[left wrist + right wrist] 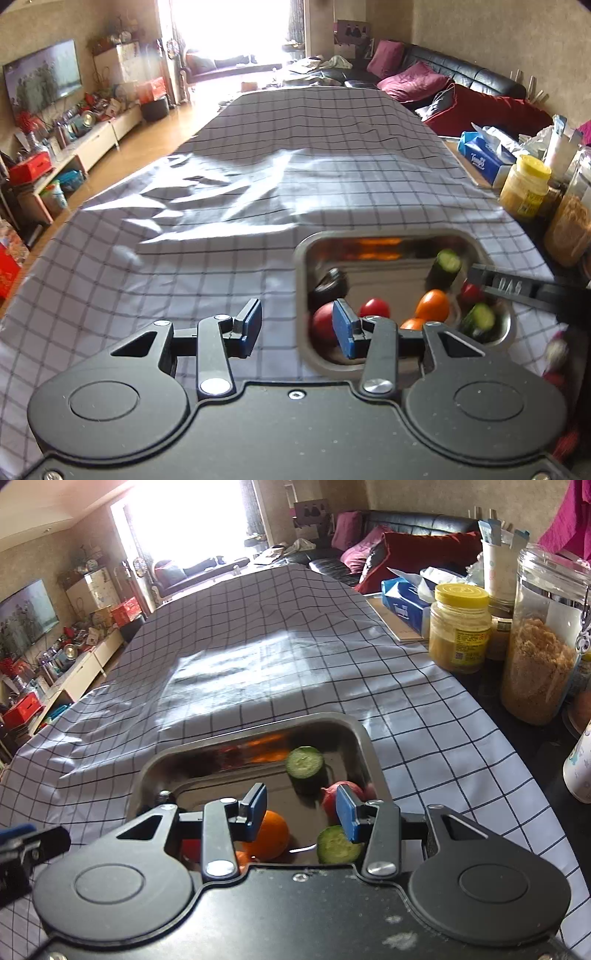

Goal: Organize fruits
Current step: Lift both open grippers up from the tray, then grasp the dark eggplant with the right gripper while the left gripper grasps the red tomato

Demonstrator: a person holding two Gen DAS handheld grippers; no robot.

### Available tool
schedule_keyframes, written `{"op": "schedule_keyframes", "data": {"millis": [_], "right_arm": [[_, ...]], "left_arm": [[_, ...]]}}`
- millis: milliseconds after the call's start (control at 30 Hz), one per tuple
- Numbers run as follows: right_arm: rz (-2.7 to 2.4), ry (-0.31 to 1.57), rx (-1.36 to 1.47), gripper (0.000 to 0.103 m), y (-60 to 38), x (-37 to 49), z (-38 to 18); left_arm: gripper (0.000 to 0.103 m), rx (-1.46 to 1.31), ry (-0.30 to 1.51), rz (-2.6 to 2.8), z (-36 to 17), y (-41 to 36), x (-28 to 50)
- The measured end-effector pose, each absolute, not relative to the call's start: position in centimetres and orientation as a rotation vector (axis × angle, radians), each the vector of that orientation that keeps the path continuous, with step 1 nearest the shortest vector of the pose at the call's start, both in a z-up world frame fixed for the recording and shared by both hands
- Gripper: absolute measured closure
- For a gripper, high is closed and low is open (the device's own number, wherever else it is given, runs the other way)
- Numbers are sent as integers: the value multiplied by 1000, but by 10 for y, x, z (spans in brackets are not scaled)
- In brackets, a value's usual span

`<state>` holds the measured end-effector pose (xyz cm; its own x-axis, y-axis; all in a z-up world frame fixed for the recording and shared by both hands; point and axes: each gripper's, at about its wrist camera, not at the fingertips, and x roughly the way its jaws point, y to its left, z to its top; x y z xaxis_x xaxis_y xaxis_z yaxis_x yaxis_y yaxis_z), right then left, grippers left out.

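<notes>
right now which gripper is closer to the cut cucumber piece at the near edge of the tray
Right. The right gripper hangs open over the tray, one fingertip just above that cucumber piece. The left gripper sits at the tray's opposite side.

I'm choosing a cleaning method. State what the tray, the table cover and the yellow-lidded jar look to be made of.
Tray: looks like polished stainless steel; its walls mirror the orange fruit.
Table cover: seems thin woven cloth, matte with a slight sheen; it wrinkles and drapes over the edge.
Yellow-lidded jar: clear body, plastic or glass, I cannot tell which; the lid looks like moulded plastic.
</notes>
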<state>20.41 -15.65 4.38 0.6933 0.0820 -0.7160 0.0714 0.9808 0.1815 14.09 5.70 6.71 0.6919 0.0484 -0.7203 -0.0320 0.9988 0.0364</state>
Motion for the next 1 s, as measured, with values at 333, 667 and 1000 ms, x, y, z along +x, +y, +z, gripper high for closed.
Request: {"op": "schedule_keyframes", "data": {"millis": [333, 667, 1000], "right_arm": [[83, 805, 185, 59, -154, 155, 48], [112, 800, 202, 58, -170, 78, 39], [80, 815, 197, 58, -171, 27, 17]], "left_arm": [[51, 7, 775, 46, 65, 84, 86], [51, 16, 753, 101, 40, 98, 45], [52, 3, 792, 120, 0, 104, 40]]}}
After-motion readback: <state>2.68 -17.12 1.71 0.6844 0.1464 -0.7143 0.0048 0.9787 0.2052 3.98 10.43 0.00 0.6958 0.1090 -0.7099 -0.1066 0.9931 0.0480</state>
